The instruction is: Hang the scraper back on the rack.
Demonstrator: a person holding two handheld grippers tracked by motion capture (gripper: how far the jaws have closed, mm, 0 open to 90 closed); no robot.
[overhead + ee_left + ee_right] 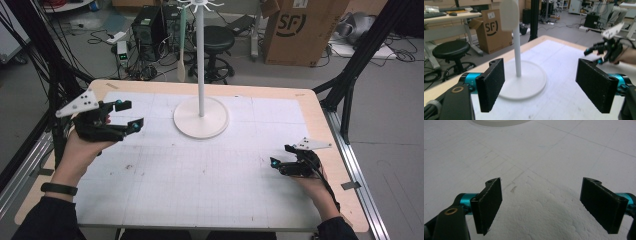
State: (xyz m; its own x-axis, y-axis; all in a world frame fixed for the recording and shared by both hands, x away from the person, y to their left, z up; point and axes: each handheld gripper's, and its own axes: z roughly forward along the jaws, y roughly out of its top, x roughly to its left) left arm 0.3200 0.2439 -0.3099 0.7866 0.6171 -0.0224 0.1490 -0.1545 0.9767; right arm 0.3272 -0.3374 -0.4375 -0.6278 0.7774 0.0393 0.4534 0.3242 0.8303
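Observation:
A white stand with a round base point(201, 120) and a tall thin pole point(200, 60) sits at the back middle of the white gridded mat point(200, 175). A pale spoon-shaped utensil point(180, 71) hangs beside the pole from a hook on the stand's top. My left gripper point(128, 114) is held above the mat's left side, open and empty, pointing toward the stand point(524, 82). My right gripper point(281, 155) rests low at the right front, open and empty, over bare mat point(544, 170). The left gripper view also catches the right gripper point(599, 53) across the table.
Beyond the table stand a black stool point(218, 40), an SF cardboard box point(300, 30) and a computer tower point(149, 25) among cables. Black frame legs point(350, 80) rise at both sides. The wooden table edge point(330, 130) borders the mat.

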